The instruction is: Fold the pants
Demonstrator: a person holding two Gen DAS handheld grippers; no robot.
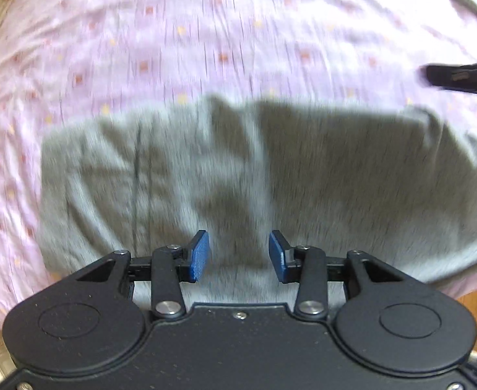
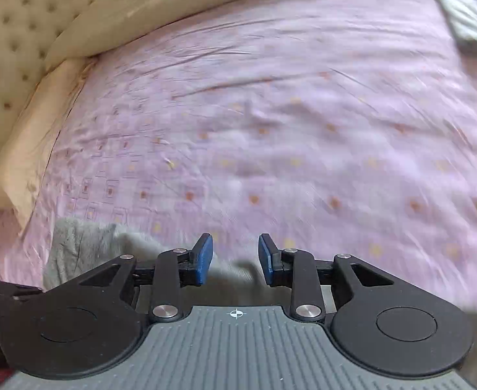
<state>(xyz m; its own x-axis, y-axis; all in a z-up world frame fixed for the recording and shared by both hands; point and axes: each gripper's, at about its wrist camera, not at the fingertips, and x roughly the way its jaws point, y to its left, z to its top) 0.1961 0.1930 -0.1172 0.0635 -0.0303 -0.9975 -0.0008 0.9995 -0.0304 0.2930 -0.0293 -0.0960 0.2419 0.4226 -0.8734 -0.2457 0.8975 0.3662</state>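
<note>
Pants (image 1: 271, 175) motion-blurred, right end cut off; sheet (image 2: 303, 113) smeared.

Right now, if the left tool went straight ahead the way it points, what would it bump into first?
Most likely the gray pants. The left tool points down at them with its blue pads apart and nothing between. How far above the cloth it sits is unclear in the blur.

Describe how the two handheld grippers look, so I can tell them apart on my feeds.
Both have black linkage arms, silver pivot pins and blue textured pads. The left gripper has a plain black body; the right gripper has a grey ribbed body with a white crosshair mark.
</note>
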